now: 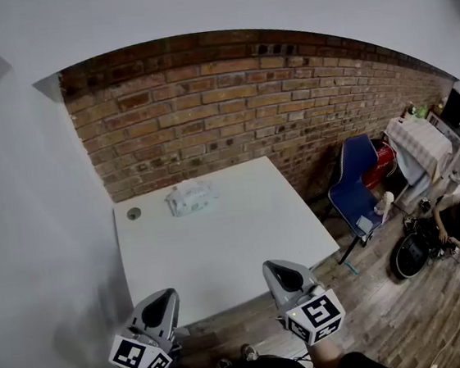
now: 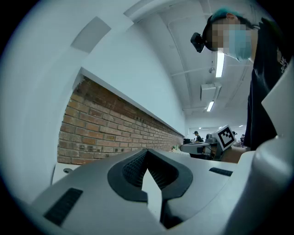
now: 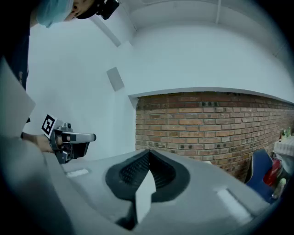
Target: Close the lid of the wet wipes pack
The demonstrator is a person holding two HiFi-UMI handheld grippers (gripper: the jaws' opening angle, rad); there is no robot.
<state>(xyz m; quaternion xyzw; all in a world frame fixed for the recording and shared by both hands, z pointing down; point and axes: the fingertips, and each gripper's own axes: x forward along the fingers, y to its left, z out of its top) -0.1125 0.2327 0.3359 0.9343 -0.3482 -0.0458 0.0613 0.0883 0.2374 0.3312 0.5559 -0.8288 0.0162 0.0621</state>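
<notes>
A: Claws first?
B: On the left gripper point(image 2: 147, 156) the jaws are together, nothing betw. them. The right gripper point(image 3: 148, 160) is the same: pads meet at the tips, empty. Both hang by the body, off the near edge of the tabletop point(image 1: 222, 258).
A: And the wet wipes pack point(image 1: 191, 197)?
B: Near the far edge, left of centre, just right of the cable hole point(image 1: 134, 214) by the far-left corner. Well apart from both claws. Can't read its lid from here, too small.
A: How to do it well?
B: IMO leave the jaws together and use one claw as a blunt pusher. Come down on the lid's free edge, press till it seats. Other claw pins the pack's end so it doesn't slide.
</notes>
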